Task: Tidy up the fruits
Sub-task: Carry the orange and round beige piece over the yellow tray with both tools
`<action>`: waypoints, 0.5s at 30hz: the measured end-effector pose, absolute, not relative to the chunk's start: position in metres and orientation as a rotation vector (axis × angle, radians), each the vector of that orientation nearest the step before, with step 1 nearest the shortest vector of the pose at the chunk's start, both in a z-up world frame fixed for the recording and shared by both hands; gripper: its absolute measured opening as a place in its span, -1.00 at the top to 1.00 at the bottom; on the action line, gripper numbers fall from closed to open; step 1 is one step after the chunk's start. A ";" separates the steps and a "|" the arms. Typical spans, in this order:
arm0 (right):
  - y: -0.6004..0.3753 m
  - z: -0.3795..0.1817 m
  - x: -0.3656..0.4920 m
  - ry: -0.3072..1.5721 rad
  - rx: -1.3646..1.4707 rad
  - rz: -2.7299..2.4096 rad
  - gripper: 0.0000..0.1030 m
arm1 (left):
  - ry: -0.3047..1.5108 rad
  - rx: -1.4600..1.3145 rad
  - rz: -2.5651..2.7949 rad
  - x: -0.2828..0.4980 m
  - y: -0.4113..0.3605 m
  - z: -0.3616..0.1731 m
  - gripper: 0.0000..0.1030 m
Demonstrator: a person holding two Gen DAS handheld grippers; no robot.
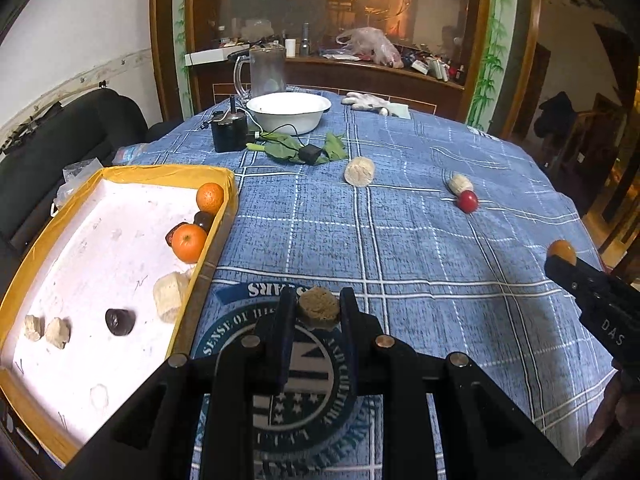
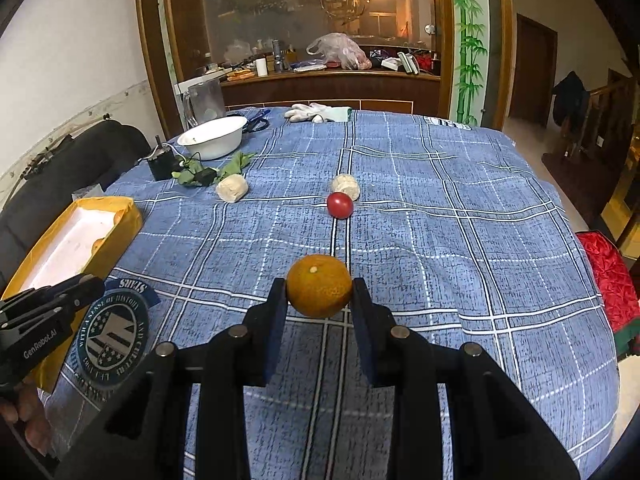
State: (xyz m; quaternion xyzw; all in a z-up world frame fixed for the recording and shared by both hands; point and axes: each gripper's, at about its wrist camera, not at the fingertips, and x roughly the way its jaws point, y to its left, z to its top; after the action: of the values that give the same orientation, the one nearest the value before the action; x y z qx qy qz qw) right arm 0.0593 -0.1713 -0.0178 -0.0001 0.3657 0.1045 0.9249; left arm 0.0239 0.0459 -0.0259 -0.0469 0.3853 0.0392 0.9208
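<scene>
My left gripper (image 1: pixel 318 304) is shut on a brownish round chunk (image 1: pixel 319 306), held just above the blue cloth beside the yellow-rimmed tray (image 1: pixel 168 170). The tray holds two oranges (image 1: pixel 189 242), dark fruits (image 1: pixel 119 321) and several pale chunks (image 1: pixel 170 295). My right gripper (image 2: pixel 319 292) is shut on an orange (image 2: pixel 319 285) over the middle of the table. Beyond it a red fruit (image 2: pixel 340 205) lies on the cloth against a pale chunk (image 2: pixel 346 185). A second pale chunk (image 2: pixel 232 188) lies further left.
A white bowl (image 1: pixel 288 110), a glass jug (image 1: pixel 266 70), a black device with a cable (image 1: pixel 228 130) and green leaves (image 1: pixel 286 148) stand at the far left of the table. White gloves (image 2: pixel 312 112) lie at the far edge. A black chair (image 1: pixel 80 128) is left of the tray.
</scene>
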 end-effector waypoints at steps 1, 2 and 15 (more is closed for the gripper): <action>-0.170 -0.016 0.057 0.746 -0.002 0.214 0.35 | 0.790 -0.095 0.078 0.022 0.045 -0.025 0.60; -0.168 -0.015 0.054 0.742 -0.007 0.215 0.35 | 0.787 -0.095 0.076 0.020 0.045 -0.024 0.60; -0.143 -0.007 0.037 0.716 -0.028 0.283 0.35 | 0.761 -0.102 0.126 -0.005 0.065 -0.014 0.60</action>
State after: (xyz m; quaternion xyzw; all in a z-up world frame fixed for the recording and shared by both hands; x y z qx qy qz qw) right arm 0.0373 -0.1432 -0.0070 -0.0138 0.3494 0.1379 0.9267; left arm -0.0054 0.0645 -0.0137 -0.0496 0.3709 0.0612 0.9253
